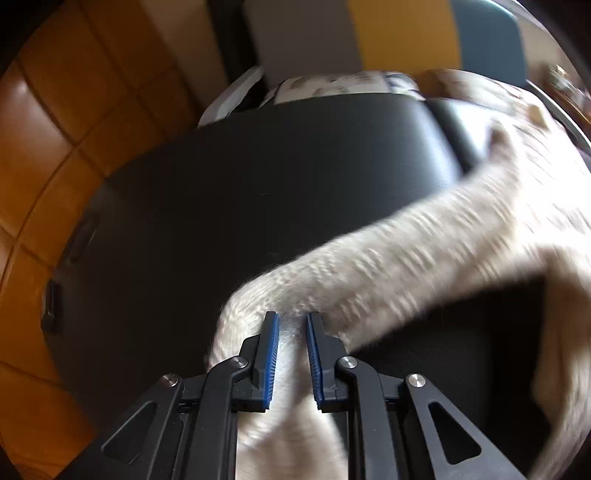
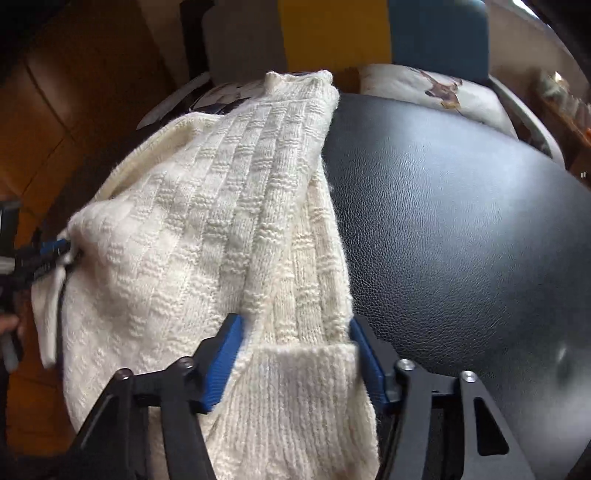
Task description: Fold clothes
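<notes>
A cream knitted sweater (image 2: 207, 206) lies on a black leather table (image 2: 461, 229). In the right wrist view its sleeve with a ribbed cuff (image 2: 299, 380) runs between the fingers of my right gripper (image 2: 295, 332), which stand wide on either side of it. The left gripper (image 2: 51, 251) shows at the left edge, pinching the sweater's side. In the left wrist view, which is blurred, my left gripper (image 1: 292, 321) is shut on a fold of the sweater (image 1: 388, 258), lifted above the table (image 1: 258, 177).
Cushions with printed patterns (image 2: 436, 88) lie beyond the far table edge. Grey, yellow and blue chair backs (image 2: 332, 33) stand behind them. Orange-brown floor tiles (image 1: 55, 122) lie to the left of the table.
</notes>
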{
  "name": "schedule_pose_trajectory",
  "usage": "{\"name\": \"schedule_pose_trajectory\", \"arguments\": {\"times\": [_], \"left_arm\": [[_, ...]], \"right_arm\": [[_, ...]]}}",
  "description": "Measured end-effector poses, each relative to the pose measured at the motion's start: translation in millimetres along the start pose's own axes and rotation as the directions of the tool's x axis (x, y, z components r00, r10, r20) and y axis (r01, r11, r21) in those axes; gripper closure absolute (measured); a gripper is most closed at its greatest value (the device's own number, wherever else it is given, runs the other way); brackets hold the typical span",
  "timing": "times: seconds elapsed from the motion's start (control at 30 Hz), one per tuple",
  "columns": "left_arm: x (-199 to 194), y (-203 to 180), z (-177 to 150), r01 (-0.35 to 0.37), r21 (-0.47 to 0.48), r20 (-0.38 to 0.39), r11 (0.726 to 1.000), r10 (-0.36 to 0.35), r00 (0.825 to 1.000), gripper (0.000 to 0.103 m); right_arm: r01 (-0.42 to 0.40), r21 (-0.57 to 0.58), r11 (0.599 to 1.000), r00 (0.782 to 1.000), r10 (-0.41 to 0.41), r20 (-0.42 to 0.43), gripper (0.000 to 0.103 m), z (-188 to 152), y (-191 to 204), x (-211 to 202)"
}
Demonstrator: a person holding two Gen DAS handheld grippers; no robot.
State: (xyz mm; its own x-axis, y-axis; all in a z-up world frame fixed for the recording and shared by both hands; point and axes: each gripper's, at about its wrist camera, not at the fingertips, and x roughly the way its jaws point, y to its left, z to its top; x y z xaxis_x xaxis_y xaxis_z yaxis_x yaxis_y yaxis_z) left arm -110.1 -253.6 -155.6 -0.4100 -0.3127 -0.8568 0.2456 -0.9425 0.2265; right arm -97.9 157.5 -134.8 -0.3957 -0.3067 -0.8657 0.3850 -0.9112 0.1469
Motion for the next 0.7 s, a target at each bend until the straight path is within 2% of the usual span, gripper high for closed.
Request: {"name": "schedule_pose_trajectory", "arguments": {"times": [0.03, 0.07, 0.1, 0.13, 0.17, 0.2, 0.23, 0.3, 0.33, 0.37, 0.43, 0.47, 0.6, 0.63, 0.67, 0.7], "left_arm": [[0, 7, 6, 0.016, -0.026, -0.006, 1.0, -0.016, 1.0, 0.087], [-4, 14, 10, 0.062, -0.067, -0.005, 0.996, -0.063, 0.998, 0.087], [-13, 21, 12, 0.151, -0.128, 0.01, 0.98, -0.151, 0.989, 0.085], [-23, 27, 12, 0.253, -0.175, 0.035, 0.951, -0.251, 0.967, 0.083], [-34, 29, 10, 0.373, -0.203, 0.07, 0.905, -0.367, 0.928, 0.079], [-45, 30, 7, 0.49, -0.215, 0.106, 0.845, -0.478, 0.872, 0.077], [-53, 23, 2, 0.577, -0.202, 0.119, 0.791, -0.565, 0.817, 0.076], [-63, 2, -10, 0.673, -0.155, 0.089, 0.723, -0.668, 0.739, 0.075], [-66, -9, -15, 0.707, -0.134, 0.072, 0.695, -0.704, 0.706, 0.075], [-65, -21, -19, 0.722, -0.12, 0.051, 0.681, -0.722, 0.69, 0.075], [-62, -44, -26, 0.741, -0.106, 0.004, 0.664, -0.745, 0.668, 0.075], [-63, -54, -28, 0.739, -0.104, -0.005, 0.666, -0.743, 0.669, 0.075], [-64, -72, -27, 0.706, -0.107, 0.014, 0.7, -0.709, 0.705, 0.074], [-62, -73, -26, 0.708, -0.116, 0.02, 0.697, -0.711, 0.703, 0.074], [-61, -73, -24, 0.721, -0.131, 0.023, 0.68, -0.725, 0.688, 0.072], [-58, -73, -20, 0.726, -0.136, 0.024, 0.674, -0.731, 0.682, 0.07]], "right_arm": [[0.003, 0.008, 1.0, 1.0, -0.003, -0.008, 0.048, -1, -4, -1], [0.006, 0.017, 1.0, 1.0, -0.005, -0.015, 0.048, -1, -8, -1], [0.007, 0.028, 1.0, 1.0, -0.007, -0.023, 0.042, -2, -12, -2], [0.002, 0.057, 0.998, 1.0, -0.001, -0.031, 0.037, -4, -18, -2], [-0.003, 0.079, 0.997, 0.999, 0.006, -0.035, 0.033, -6, -23, -3], [-0.01, 0.098, 0.995, 0.999, 0.014, -0.037, 0.032, -8, -28, -5], [-0.022, 0.1, 0.995, 0.999, 0.025, -0.033, 0.032, -10, -31, -7], [-0.036, 0.093, 0.995, 0.999, 0.038, -0.02, 0.024, -15, -30, -9], [-0.039, 0.087, 0.996, 0.999, 0.04, -0.016, 0.022, -18, -29, -10], [-0.031, 0.073, 0.997, 0.999, 0.032, -0.013, 0.021, -19, -26, -10], [-0.008, 0.057, 0.998, 1.0, 0.009, -0.012, 0.02, -20, -20, -11], [-0.003, 0.06, 0.998, 1.0, 0.004, -0.011, 0.019, -19, -19, -10], [0.004, 0.063, 0.998, 1.0, -0.004, -0.008, 0.018, -18, -15, -9], [0.004, 0.059, 0.998, 1.0, -0.004, -0.007, 0.018, -18, -15, -9], [0.012, 0.044, 0.999, 1.0, -0.012, -0.002, 0.018, -17, -14, -9], [0.021, 0.028, 0.999, 1.0, -0.021, 0.001, 0.018, -17, -13, -9]]}}
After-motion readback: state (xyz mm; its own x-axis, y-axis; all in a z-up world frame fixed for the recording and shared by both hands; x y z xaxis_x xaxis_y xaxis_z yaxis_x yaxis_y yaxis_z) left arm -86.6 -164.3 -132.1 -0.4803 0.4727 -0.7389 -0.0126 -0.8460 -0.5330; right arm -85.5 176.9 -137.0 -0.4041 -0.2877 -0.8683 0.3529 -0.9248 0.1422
